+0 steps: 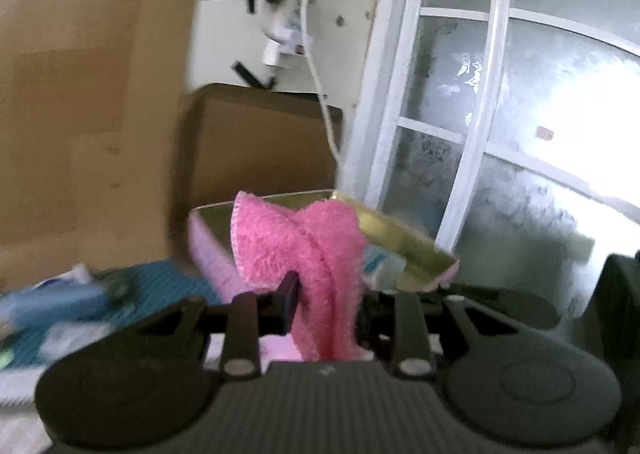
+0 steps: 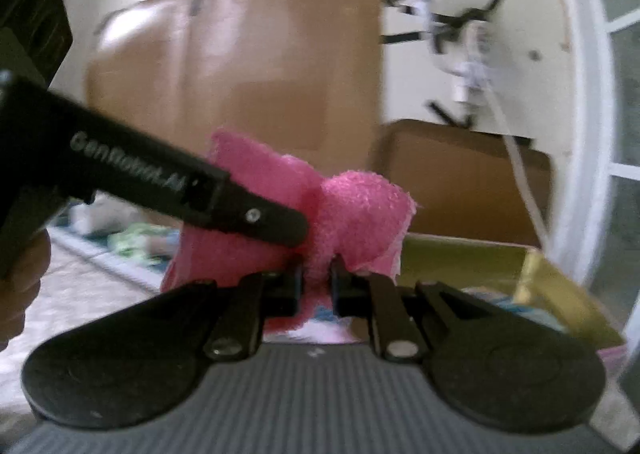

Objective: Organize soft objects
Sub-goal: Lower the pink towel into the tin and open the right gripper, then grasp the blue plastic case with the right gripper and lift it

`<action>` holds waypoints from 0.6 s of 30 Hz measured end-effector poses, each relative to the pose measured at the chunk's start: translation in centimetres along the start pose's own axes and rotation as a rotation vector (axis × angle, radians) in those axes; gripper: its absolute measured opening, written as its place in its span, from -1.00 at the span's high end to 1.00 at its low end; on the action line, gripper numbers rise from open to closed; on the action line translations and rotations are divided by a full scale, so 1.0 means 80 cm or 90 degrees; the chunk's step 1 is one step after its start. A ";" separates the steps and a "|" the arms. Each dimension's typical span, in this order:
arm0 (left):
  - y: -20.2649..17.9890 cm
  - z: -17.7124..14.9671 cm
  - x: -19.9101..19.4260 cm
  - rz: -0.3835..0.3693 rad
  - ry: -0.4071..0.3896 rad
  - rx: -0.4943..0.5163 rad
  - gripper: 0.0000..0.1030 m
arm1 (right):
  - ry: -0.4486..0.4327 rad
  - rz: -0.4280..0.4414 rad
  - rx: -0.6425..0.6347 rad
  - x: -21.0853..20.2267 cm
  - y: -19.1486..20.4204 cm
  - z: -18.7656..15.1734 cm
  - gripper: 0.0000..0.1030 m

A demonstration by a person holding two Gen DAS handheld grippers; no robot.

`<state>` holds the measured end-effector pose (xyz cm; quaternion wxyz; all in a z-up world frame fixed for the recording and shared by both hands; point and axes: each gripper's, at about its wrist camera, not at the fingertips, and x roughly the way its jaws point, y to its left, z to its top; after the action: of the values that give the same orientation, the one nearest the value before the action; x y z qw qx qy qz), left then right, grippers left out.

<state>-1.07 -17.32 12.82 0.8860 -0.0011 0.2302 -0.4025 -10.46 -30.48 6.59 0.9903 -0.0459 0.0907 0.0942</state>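
Note:
A fluffy pink cloth (image 1: 304, 250) is held up in the air by both grippers. My left gripper (image 1: 326, 306) is shut on a bunched fold of it. In the right wrist view the same pink cloth (image 2: 352, 209) is pinched between my right gripper's (image 2: 316, 278) jaws. The left gripper's black finger (image 2: 256, 213) comes in from the left and touches the cloth there. Behind the cloth stands a box with a gold inside and pink outside (image 1: 404, 242), also in the right wrist view (image 2: 552, 286), with light-coloured items inside.
Cardboard boxes (image 1: 256, 141) stand against the wall behind. A white-framed glass door (image 1: 480, 113) is on the right. A white device with a hanging cord (image 1: 280, 29) is taped to the wall. A teal mat (image 1: 152, 286) with packets lies at the left.

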 end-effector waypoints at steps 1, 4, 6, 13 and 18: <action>-0.003 0.008 0.021 -0.001 0.005 -0.002 0.52 | 0.002 -0.018 0.004 0.008 -0.018 0.003 0.67; -0.010 0.023 0.088 0.007 0.026 -0.016 0.50 | 0.022 -0.068 0.020 0.032 -0.069 0.006 0.66; -0.012 0.028 0.128 0.026 0.039 -0.023 0.21 | 0.039 -0.100 0.032 0.050 -0.100 0.007 0.63; -0.009 0.007 0.158 0.130 0.035 -0.015 -0.73 | 0.118 -0.191 0.081 0.109 -0.164 -0.013 -0.20; -0.004 -0.008 0.096 0.151 -0.010 -0.004 -0.84 | 0.039 -0.204 0.134 0.062 -0.163 -0.021 -0.19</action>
<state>2.76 -22.89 9.18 0.9291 0.0201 0.2234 -0.2939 -3.37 -42.51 4.99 0.9888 0.0409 0.1215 -0.0764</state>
